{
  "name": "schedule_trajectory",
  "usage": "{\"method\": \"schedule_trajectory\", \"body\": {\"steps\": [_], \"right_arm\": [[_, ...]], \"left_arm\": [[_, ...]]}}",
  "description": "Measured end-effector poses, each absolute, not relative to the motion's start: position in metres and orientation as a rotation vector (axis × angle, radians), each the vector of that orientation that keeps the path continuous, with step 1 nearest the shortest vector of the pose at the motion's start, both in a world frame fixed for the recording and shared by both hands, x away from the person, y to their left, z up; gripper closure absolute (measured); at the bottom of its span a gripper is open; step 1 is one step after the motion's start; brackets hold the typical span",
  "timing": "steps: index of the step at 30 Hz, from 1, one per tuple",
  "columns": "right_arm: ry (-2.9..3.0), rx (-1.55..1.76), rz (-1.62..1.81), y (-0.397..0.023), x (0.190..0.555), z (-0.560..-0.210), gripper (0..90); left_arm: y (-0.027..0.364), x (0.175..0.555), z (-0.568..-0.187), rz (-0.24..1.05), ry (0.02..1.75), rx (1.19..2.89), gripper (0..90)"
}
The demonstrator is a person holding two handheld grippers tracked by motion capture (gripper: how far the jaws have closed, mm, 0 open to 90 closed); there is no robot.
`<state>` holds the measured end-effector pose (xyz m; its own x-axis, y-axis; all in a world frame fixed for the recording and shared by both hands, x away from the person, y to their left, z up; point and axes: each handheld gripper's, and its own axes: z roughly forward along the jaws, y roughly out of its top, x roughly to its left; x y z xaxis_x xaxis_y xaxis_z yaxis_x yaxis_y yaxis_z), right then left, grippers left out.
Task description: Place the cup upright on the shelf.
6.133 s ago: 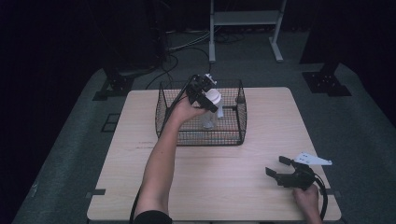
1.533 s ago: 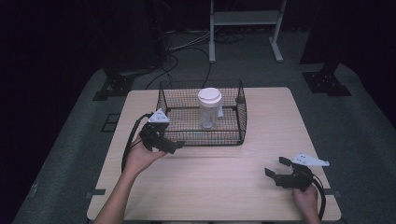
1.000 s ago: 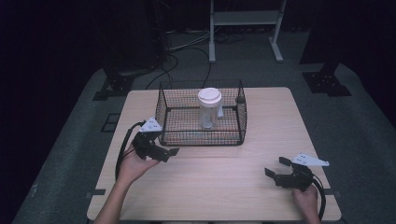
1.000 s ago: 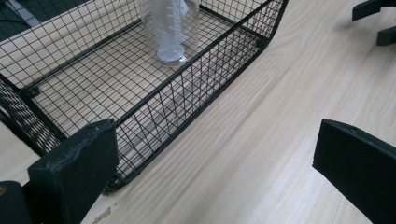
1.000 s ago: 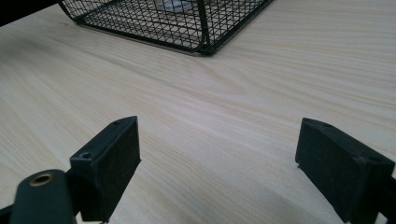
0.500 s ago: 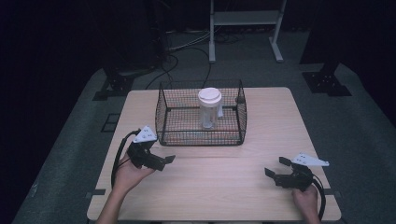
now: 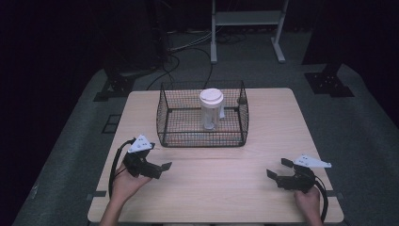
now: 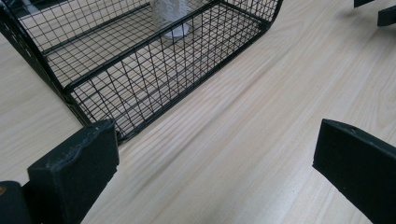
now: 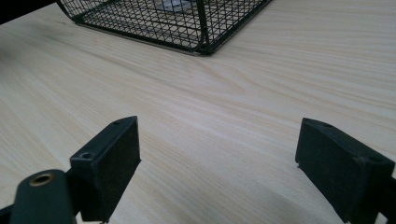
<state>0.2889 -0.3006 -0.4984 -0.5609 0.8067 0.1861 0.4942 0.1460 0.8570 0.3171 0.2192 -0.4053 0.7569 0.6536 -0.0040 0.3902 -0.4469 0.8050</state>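
Cup (image 7: 211,108) with white lid standing upright inside the black wire basket (image 7: 165,115), toward the back and a little right of middle, touching nothing but the basket floor as far as visible. Placement looks done, judged from how things lie: cup in, upright, nothing held. Left gripper (image 7: 161,169) low over the near-left tabletop (image 7: 226,188), near the basket's front left corner but apart from it, jaws spread wide, empty; same in the left gripper view, bare wood between the two black jaws, basket front wall (image 8: 154,74) just ahead, cup base (image 8: 173,18) seen through the mesh at top. Right gripper (image 7: 277,172) near the front right edge of the tabletop, well apart from basket, jaws spread, empty; right gripper view gives bare wood grain between jaws and a basket corner (image 9: 201,28) at top. Left to do: probably nothing beyond resting both hands, unless another item is to follow; no other loose thing on the tabletop. Writing: none readable. Cup lid plain white, body pale, some faint marking or texture on the side too small and blurred to read. No brand or label on basket, gripper plates or tabletop.
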Motion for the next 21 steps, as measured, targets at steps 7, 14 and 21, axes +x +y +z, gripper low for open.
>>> {"method": "schedule_trajectory", "body": {"steps": [7,14,21], "right_arm": [[2.111,1.253,1.377,-0.300,0.289,-0.498,12.9],[2.112,1.254,1.374,-0.300,0.289,-0.498,12.9],[2.112,1.250,1.373,-0.300,0.289,-0.498,12.9]], "left_arm": [[0.221,0.307,-0.411,0.383,0.778,2.066,0.0],[0.222,0.299,-0.423,0.396,0.789,2.054,0.0],[0.232,0.291,-0.442,0.414,0.820,1.971,0.0]]}}
